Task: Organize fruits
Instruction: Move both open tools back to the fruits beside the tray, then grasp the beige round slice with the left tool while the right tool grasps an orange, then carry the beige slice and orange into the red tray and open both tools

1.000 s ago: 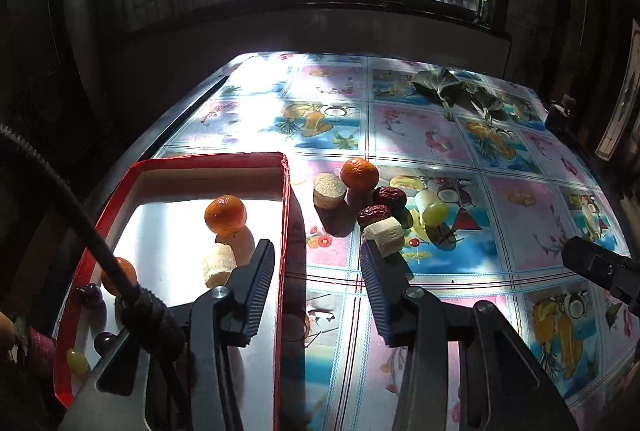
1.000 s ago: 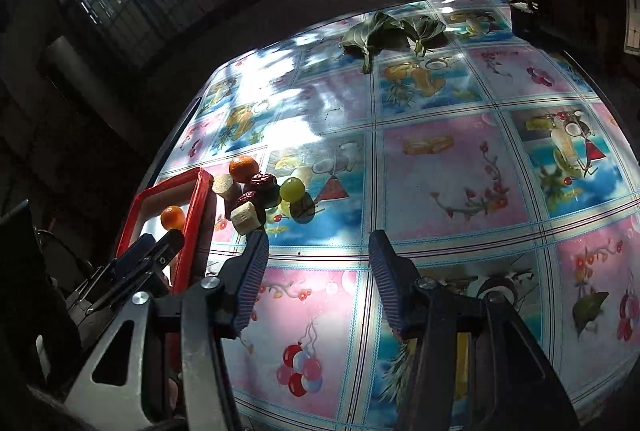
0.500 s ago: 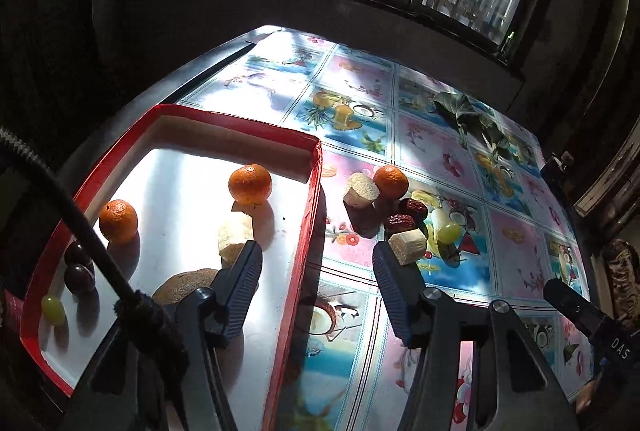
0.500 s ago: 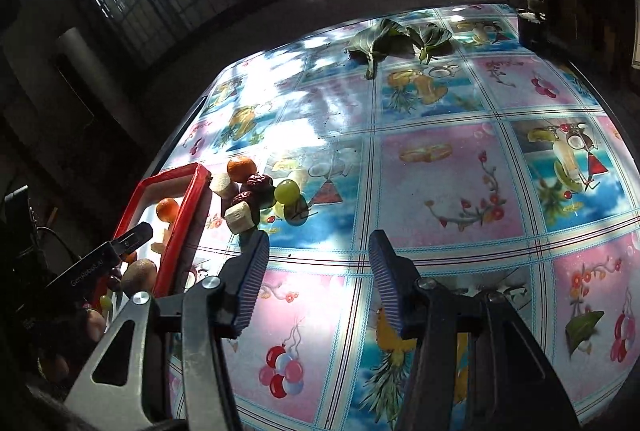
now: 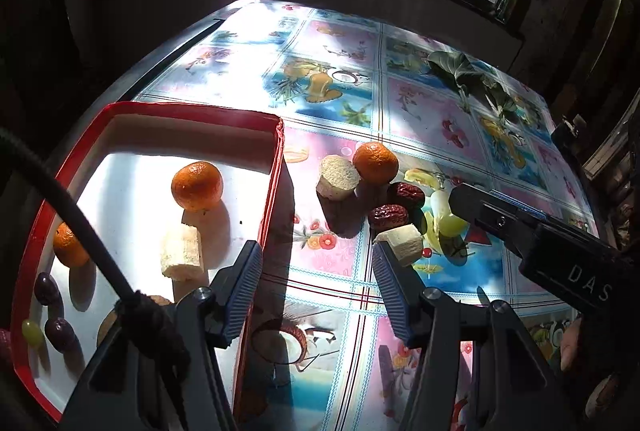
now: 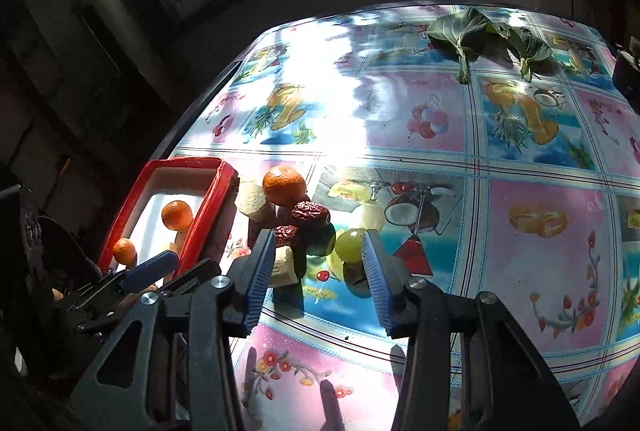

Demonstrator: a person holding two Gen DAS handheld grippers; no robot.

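Observation:
A red tray (image 5: 271, 191) with a white floor holds two tangerines (image 5: 196, 186), a banana piece (image 5: 182, 251), dark grapes (image 5: 60, 333), a green grape (image 5: 32, 331) and a half-hidden kiwi (image 5: 105, 325). Right of it on the table lie a tangerine (image 6: 284, 186), banana pieces (image 6: 250, 201), two red dates (image 6: 310, 214) and a green grape (image 6: 351, 245). My left gripper (image 5: 315, 253) hangs open and empty over the tray's right rim. My right gripper (image 6: 319, 243) is over this pile with its jaws closing. The grape and a date show between its fingers, untouched.
Green leaves (image 6: 468, 27) lie at the far side of the fruit-print tablecloth (image 6: 540, 271). A wall with barred windows rises behind the table. The table's dark left edge runs just beyond the tray. One finger of the right gripper (image 5: 520, 227) reaches in beside the pile.
The right gripper has swung left to the fruit pile and its jaws have narrowed. The left jaws have widened, and a kiwi has come into view in the tray by the left finger.

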